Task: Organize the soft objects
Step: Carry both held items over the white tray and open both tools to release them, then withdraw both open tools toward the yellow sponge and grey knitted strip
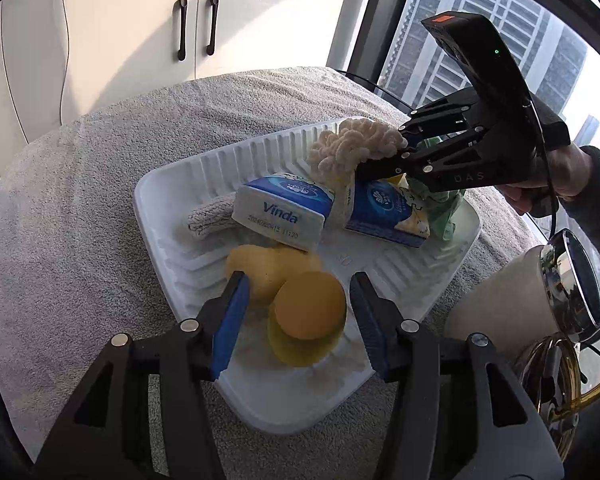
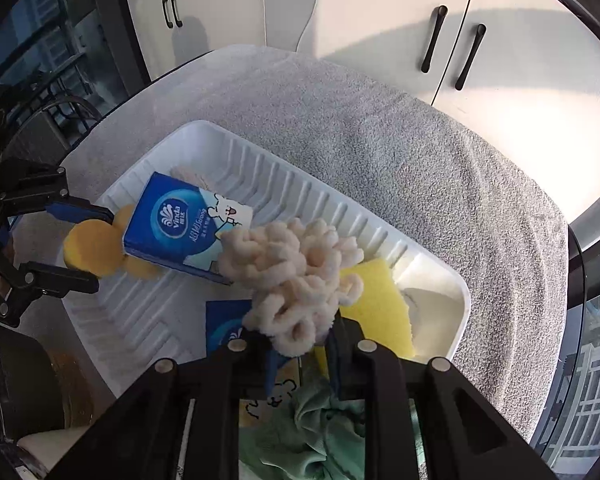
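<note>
A white ribbed tray (image 1: 172, 200) (image 2: 140, 320) holds the soft items. My left gripper (image 1: 300, 324) (image 2: 98, 250) stands open over the tray's near corner. Its blue pads (image 1: 230, 320) flank a round orange-topped sponge (image 1: 310, 316) (image 2: 92, 248), with a gap on the right side. A paler yellow sponge (image 1: 268, 268) lies just behind. My right gripper (image 1: 404, 156) (image 2: 300, 356) is shut on a cream chenille cloth (image 1: 356, 148) (image 2: 296, 272), held above two blue Vinda tissue packs (image 1: 280, 212) (image 1: 384, 212) (image 2: 172, 224).
A knitted cloth (image 1: 208, 216), a green cloth (image 1: 444, 208) (image 2: 312, 428) and a flat yellow sponge (image 2: 376, 304) also lie in the tray. A grey towel (image 1: 80, 200) covers the round table. A chrome and brass object (image 1: 572, 284) stands right of it. Cabinets (image 1: 196, 28) stand behind.
</note>
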Action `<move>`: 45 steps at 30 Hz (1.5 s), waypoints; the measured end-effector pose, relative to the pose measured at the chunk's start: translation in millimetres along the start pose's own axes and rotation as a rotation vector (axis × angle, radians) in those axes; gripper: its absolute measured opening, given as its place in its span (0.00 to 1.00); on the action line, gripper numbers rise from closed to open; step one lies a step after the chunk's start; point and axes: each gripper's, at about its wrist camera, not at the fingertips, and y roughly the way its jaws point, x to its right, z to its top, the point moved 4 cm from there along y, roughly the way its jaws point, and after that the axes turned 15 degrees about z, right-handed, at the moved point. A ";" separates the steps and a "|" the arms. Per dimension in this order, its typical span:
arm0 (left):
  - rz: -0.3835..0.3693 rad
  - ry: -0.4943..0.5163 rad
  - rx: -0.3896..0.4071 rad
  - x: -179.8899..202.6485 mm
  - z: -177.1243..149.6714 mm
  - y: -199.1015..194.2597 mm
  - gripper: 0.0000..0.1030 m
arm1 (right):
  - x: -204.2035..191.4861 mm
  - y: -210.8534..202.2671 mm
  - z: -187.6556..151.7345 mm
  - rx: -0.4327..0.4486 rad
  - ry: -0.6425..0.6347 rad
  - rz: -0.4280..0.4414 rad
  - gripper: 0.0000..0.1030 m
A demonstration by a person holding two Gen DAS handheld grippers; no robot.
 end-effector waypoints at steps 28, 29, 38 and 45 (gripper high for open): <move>0.023 -0.150 0.103 -29.9 -14.8 -53.5 0.93 | -9.6 -98.6 -28.9 0.239 0.093 0.044 0.62; 0.030 -0.160 0.106 -30.7 -17.6 -57.4 0.93 | -10.0 -102.6 -34.2 0.246 0.100 0.047 0.65; 0.065 -0.239 0.144 -33.2 -42.3 -90.3 1.00 | -9.6 -131.7 -83.5 0.296 0.182 0.038 0.66; 0.114 -0.262 0.180 -17.8 -71.3 -124.5 1.00 | -29.6 -152.8 -129.8 0.344 0.204 0.015 0.69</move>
